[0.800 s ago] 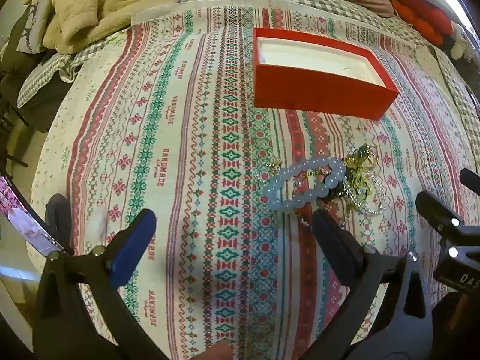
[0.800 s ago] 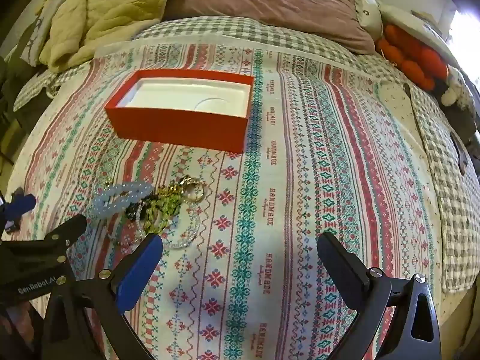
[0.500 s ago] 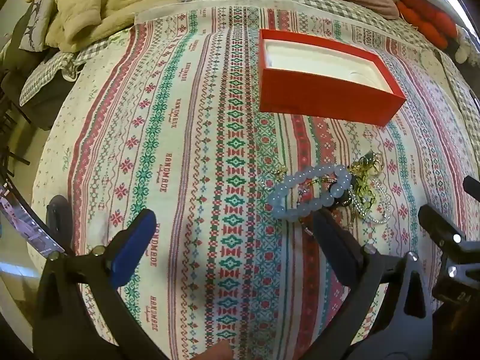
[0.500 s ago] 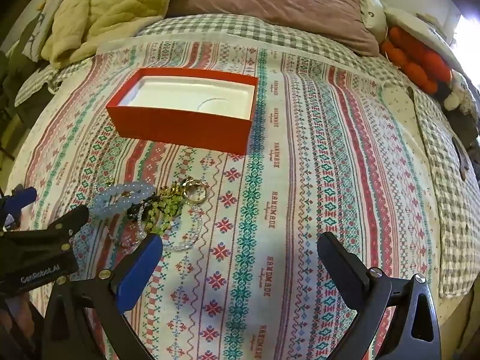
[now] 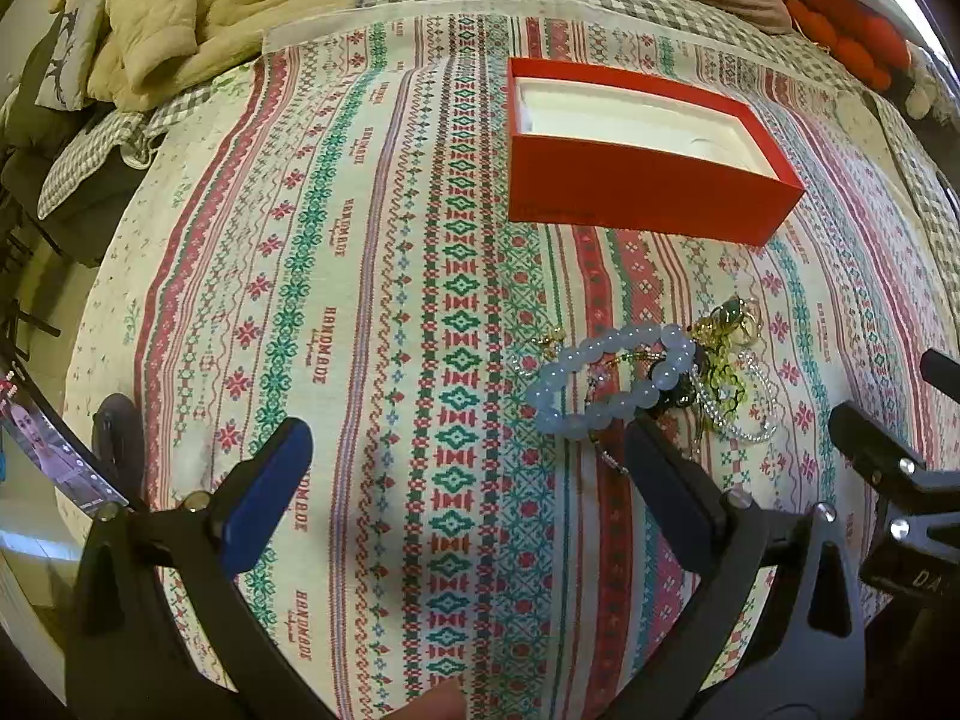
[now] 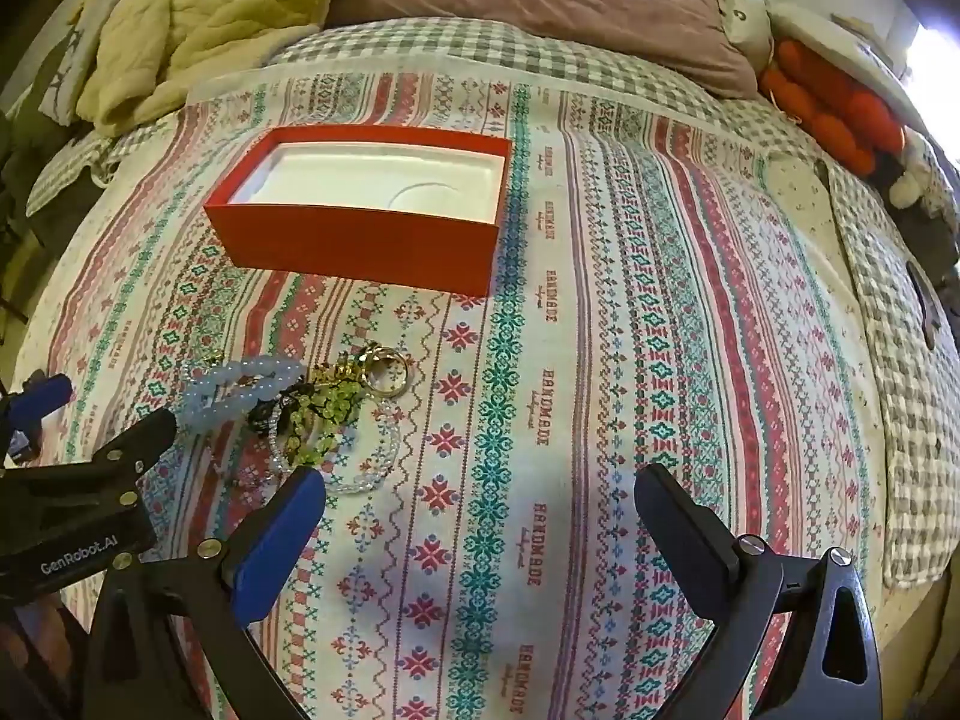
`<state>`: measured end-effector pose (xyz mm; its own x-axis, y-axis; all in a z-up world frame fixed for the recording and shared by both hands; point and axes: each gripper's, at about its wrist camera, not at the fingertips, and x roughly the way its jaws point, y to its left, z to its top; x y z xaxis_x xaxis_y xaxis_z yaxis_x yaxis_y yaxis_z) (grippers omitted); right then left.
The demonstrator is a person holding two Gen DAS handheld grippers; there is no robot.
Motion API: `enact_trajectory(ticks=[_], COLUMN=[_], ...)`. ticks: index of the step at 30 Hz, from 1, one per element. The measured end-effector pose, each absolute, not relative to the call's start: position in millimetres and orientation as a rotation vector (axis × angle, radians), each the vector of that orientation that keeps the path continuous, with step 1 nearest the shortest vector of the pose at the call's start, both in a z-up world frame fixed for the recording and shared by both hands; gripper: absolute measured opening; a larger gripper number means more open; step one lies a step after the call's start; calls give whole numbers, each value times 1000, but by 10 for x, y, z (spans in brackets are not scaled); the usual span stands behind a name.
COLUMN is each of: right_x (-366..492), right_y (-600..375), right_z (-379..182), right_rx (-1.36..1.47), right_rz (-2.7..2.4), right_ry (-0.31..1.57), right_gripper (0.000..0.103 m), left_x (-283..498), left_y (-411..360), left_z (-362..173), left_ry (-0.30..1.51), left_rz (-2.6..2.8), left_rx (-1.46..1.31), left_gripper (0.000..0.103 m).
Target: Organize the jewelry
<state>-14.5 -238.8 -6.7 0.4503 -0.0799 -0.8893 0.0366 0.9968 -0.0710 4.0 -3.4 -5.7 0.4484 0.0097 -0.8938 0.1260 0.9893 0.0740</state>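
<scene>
A pile of jewelry lies on the patterned bedspread: a pale blue bead bracelet (image 5: 606,378) (image 6: 237,387), green bead strands (image 5: 723,378) (image 6: 327,414), a clear bead bracelet (image 6: 366,456) and a gold ring (image 6: 390,369). An open red box (image 5: 636,192) (image 6: 366,240) with a white empty insert sits beyond the pile. My left gripper (image 5: 462,468) is open and empty, its right finger close in front of the blue bracelet. My right gripper (image 6: 480,510) is open and empty, its left finger just in front of the clear bracelet.
A crumpled yellow-green blanket (image 5: 198,18) lies at the far left of the bed. A mauve pillow (image 6: 540,6) and orange plush (image 6: 834,102) sit at the back. The bed edge drops off at the left (image 5: 60,300). Checked sheet (image 6: 912,390) shows at right.
Both grippers have drifted slightly, so the box and jewelry sit a little lower and further right in the views. Nothing has been picked up; the jaws stay open.
</scene>
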Motion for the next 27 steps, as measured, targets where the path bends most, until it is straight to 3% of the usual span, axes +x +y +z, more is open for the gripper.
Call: enact_trajectory(ticks=[27], right_x=[-109], right_y=[-2400], right_z=[-118], right_rx=[-12], right_rz=[-64], right_ry=[1131], right_gripper=[103], left_x=[50], left_y=[-59], left_z=[-27], left_ry=[1113], left_rz=[-80], left_rx=[142], left_gripper=[103])
